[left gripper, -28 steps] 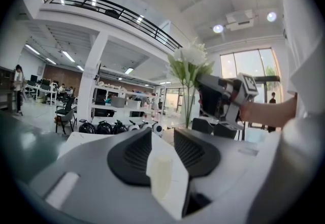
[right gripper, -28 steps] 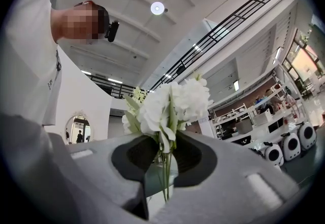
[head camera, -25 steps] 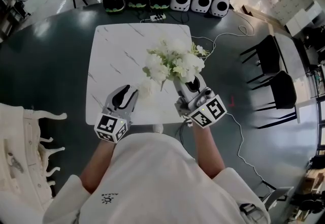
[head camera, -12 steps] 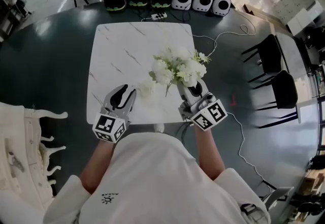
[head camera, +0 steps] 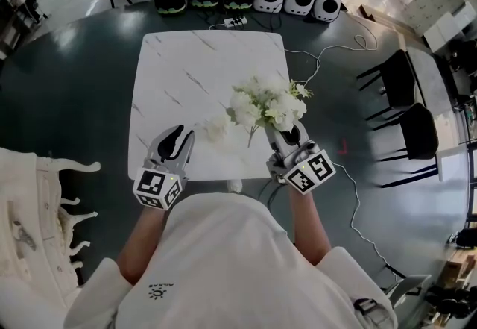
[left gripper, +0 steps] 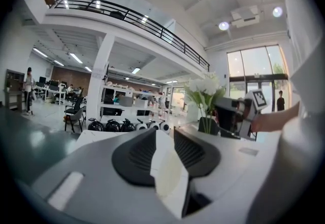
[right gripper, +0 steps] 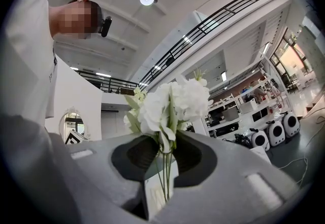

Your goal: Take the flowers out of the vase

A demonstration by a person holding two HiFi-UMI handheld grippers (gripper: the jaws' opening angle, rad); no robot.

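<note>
Over the near right corner of the bench [head camera: 186, 66], the right gripper [head camera: 285, 133] has its jaws closed on the stems of the flowers [head camera: 268, 100], which are clear of the vase [head camera: 216, 127] and off to its right. The left gripper [head camera: 181, 139] sits by the near edge, jaws closed on something white, the vase as far as I can judge. The lifting-out looks done; what's left, I'd say, is laying the bunch down
</note>
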